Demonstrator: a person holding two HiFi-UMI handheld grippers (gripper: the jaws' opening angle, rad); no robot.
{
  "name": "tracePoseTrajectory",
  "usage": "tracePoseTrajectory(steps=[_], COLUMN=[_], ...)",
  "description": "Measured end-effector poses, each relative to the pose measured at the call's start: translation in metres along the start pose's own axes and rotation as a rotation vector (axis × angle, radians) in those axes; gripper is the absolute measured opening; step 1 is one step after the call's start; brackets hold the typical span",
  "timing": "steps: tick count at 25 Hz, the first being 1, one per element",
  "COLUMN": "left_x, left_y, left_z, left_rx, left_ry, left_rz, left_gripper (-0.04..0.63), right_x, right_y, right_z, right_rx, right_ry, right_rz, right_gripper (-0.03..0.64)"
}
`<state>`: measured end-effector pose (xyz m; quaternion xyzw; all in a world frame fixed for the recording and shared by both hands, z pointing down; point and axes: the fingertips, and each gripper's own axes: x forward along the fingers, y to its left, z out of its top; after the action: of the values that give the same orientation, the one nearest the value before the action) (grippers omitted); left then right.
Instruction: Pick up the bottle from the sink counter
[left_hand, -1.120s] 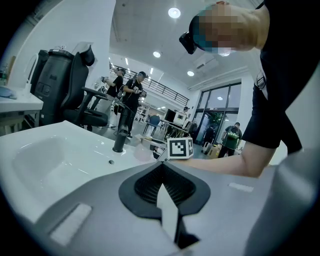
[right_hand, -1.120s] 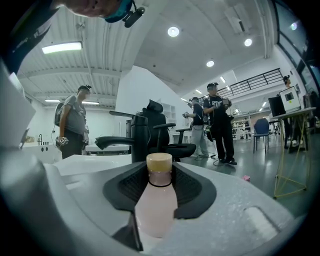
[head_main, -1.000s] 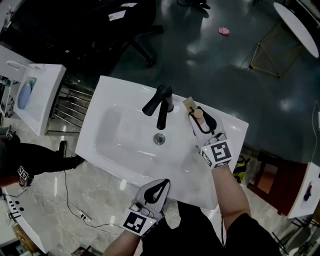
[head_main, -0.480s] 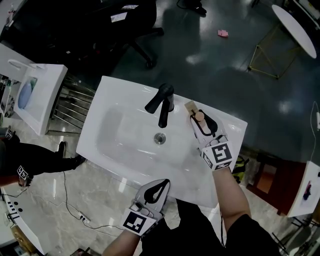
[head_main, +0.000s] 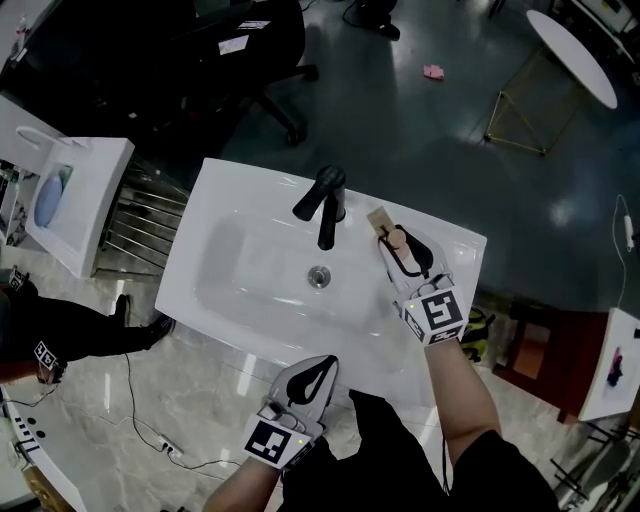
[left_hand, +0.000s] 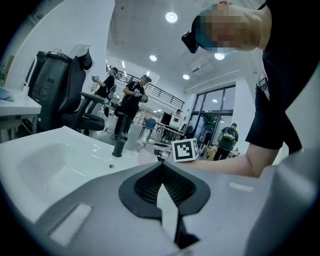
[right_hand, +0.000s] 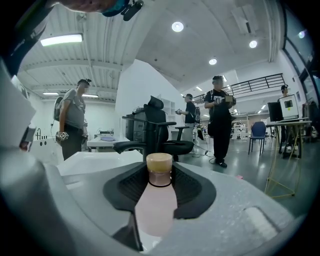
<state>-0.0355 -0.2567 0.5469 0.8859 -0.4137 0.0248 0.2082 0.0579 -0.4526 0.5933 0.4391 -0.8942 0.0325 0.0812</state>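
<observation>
Bottle (right_hand: 156, 210), pink with tan cap, sits pinched mid-body in our right claw (right_hand: 160, 175), cap forward, ready for lifting off the sink surface (head_main: 230, 190). Our left claw (left_hand: 161, 170) is pressed together, empty, idle well apart.

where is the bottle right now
In the head view, the bottle is clamped in the right gripper's jaws, just right of the black faucet, over the sink counter's back right part.

Head view looks down on the sink (head_main: 240, 290); left gripper view skims across it
</observation>
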Motion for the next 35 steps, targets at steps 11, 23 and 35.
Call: tracePoseTrajectory(steps=[11, 23, 35], left_x=[-0.038, -0.086, -0.133], left_y=[0.008, 0.0, -0.01], left_z=[0.005, 0.02, 0.032], left_rx=[0.016, 0.041, 0.074], left_ry=[0.008, -0.006, -0.044], left_rz=[-0.018, -0.03, -0.039], left_gripper=[0.003, 0.003, 0.003], right_x=[-0.028, -0.069, -0.122], right_y=[0.035, 0.09, 0.138], right_z=[0.023, 0.051, 0.075], right_rx=[0.031, 0.041, 0.068], right_ry=[-0.004, -0.006, -0.004], right_rz=[-0.043, -0.067, -0.103], right_gripper=[0.14, 0.14, 0.14])
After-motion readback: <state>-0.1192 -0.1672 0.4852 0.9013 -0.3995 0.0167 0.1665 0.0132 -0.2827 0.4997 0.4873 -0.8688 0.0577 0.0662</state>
